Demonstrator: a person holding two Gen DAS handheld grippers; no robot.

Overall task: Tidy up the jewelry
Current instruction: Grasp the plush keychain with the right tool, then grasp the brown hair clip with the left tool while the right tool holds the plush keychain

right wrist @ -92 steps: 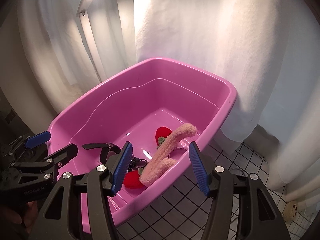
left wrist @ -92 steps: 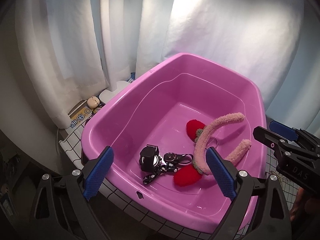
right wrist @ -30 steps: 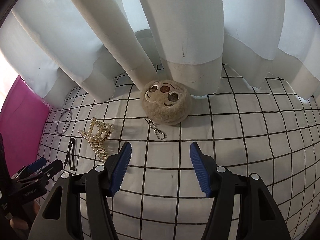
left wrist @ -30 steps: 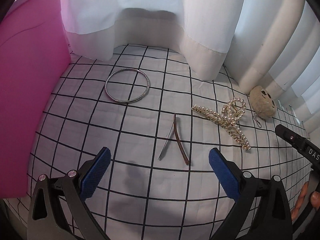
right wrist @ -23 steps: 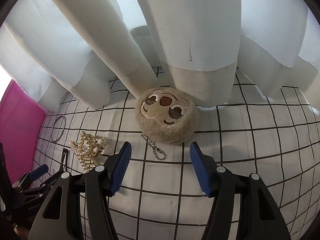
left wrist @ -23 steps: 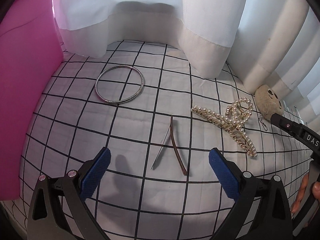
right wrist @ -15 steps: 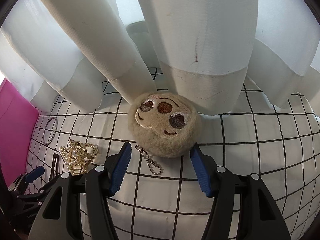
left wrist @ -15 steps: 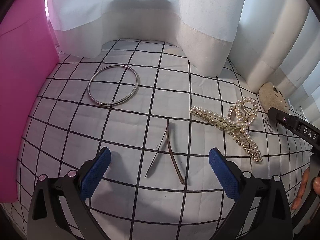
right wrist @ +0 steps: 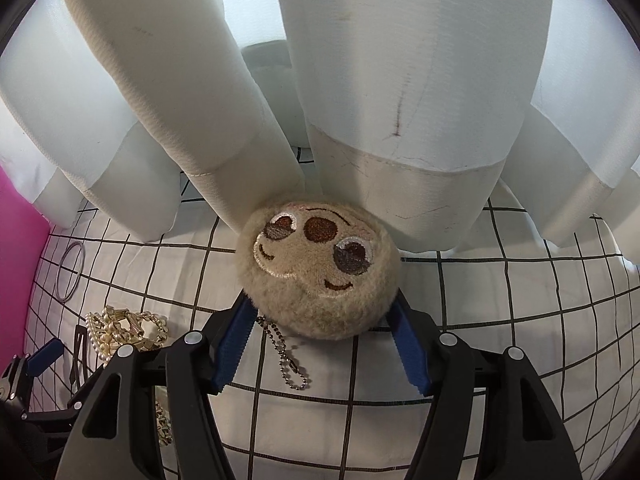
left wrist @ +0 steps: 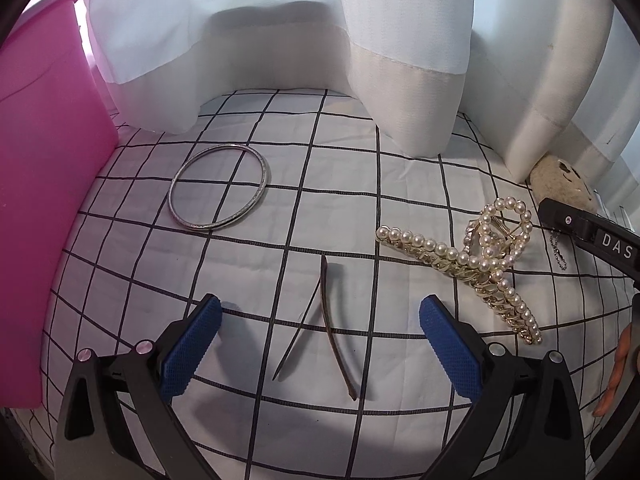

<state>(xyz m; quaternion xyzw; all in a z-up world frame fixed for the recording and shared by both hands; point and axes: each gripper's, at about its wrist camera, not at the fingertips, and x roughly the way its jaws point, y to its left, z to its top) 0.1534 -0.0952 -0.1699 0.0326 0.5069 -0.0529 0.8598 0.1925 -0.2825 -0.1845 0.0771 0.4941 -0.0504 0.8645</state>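
Plush charm (right wrist: 318,270): laid on the checked cloth (right wrist: 520,300) against the curtain hem (right wrist: 420,196), flanked by the opening jaws of the right gripper (right wrist: 320,350), pads not seen pressing it. Left gripper (left wrist: 318,344): held spread above the brown hair clip (left wrist: 328,316). Pearl claw clip (left wrist: 472,260) and silver bangle (left wrist: 218,188): laid apart on the cloth beside the pink bin (left wrist: 44,160).

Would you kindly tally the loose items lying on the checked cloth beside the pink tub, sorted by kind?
Thin silver metal bangle: 1
Hair clips: 2, a slim brown snap clip and a gold claw clip set with pearls
Round beige plush face keychain with ball chain: 1
Total: 4
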